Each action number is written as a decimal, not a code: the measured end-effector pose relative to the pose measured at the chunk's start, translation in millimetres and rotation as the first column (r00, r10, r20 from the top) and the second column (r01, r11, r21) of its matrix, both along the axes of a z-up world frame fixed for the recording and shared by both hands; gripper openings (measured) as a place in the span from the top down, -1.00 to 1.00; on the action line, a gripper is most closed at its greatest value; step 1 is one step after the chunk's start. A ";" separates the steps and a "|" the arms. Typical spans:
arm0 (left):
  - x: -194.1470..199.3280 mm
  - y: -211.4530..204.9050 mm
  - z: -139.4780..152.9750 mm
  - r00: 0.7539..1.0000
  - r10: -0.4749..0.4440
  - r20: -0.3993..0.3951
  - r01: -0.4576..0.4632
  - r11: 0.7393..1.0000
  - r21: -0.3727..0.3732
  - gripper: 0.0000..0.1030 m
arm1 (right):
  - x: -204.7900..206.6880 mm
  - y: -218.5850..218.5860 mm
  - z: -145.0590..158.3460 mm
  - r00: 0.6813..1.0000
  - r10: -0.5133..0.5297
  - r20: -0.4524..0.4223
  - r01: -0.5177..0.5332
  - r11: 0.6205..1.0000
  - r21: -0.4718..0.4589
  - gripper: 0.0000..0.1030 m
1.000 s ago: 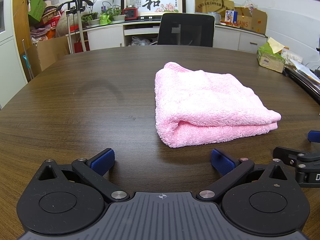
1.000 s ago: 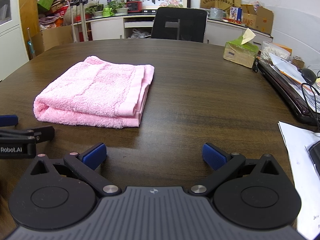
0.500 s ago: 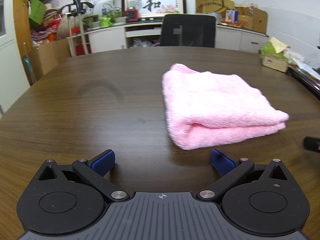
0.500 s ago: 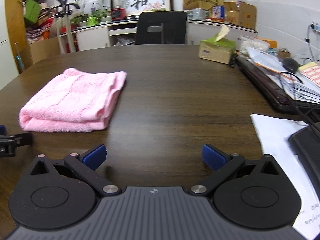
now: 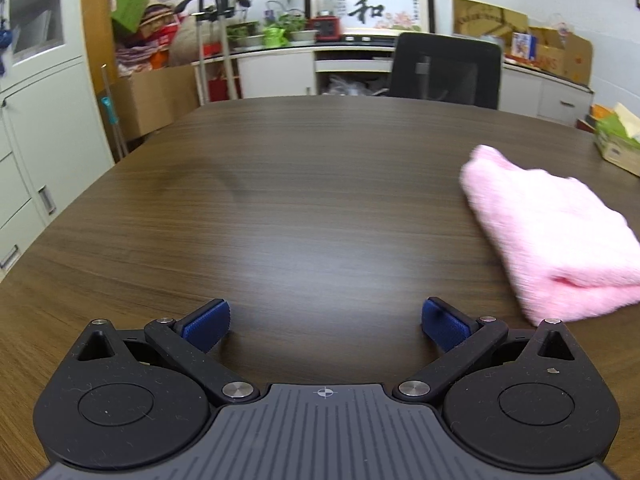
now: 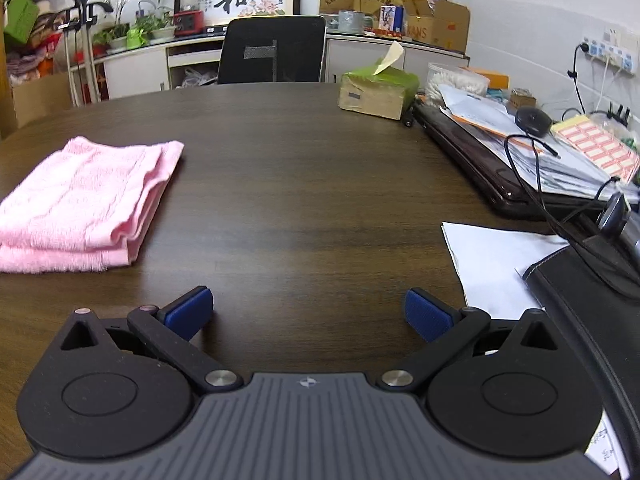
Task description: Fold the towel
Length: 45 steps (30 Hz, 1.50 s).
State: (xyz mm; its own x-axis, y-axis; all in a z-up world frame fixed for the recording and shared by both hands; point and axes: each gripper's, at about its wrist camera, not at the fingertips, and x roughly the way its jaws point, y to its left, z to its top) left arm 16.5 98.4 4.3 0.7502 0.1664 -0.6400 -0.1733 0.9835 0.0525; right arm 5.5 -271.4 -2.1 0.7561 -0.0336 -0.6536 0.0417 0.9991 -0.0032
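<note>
Both of your tools are hanging empty over the table [image 5: 280, 200]: your left gripper [image 5: 325, 320] and right gripper [image 6: 308, 309] are holding their blue pads spread wide. Beyond them, the folded pink towel [image 6: 84, 196] is lying flat between the two, untouched.

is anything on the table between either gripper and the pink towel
Nothing visible. In the left wrist view only bare table lies between the open left gripper and the towel off to its right. In the right wrist view the open right gripper has the towel to its left, again with bare wood between.
</note>
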 end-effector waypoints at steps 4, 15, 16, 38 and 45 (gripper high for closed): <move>0.4 17.9 1.0 1.000 0.024 -0.001 -0.024 1.000 -0.012 -1.00 | 1.6 -5.7 -0.8 1.000 -0.013 -0.005 0.013 1.000 0.008 -0.99; 1.3 44.2 1.5 1.000 0.014 0.003 -0.014 0.999 -0.036 -1.00 | 3.9 -26.6 -1.7 1.000 -0.003 -0.010 0.003 1.000 0.019 -1.00; 2.0 45.8 1.0 1.000 0.011 0.004 -0.011 0.999 -0.037 -1.00 | 4.0 -26.6 -1.6 1.000 -0.003 -0.010 0.003 1.000 0.020 -1.00; 3.8 44.1 0.4 1.000 0.011 0.001 -0.011 0.999 -0.036 -1.00 | 4.4 -26.5 -1.5 1.000 -0.003 -0.008 0.003 1.000 0.020 -1.00; 3.4 44.7 0.2 1.000 0.011 0.001 -0.011 0.999 -0.036 -1.00 | 4.4 -26.5 -1.5 1.000 -0.003 -0.008 0.003 1.000 0.021 -1.00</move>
State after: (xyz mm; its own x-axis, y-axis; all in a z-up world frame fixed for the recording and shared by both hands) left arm 19.9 143.1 4.5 0.7494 0.1518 -0.6445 -0.1845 0.9827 0.0169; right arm 9.8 -297.9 -3.6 0.7506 -0.0226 -0.6604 0.0450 0.9988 0.0170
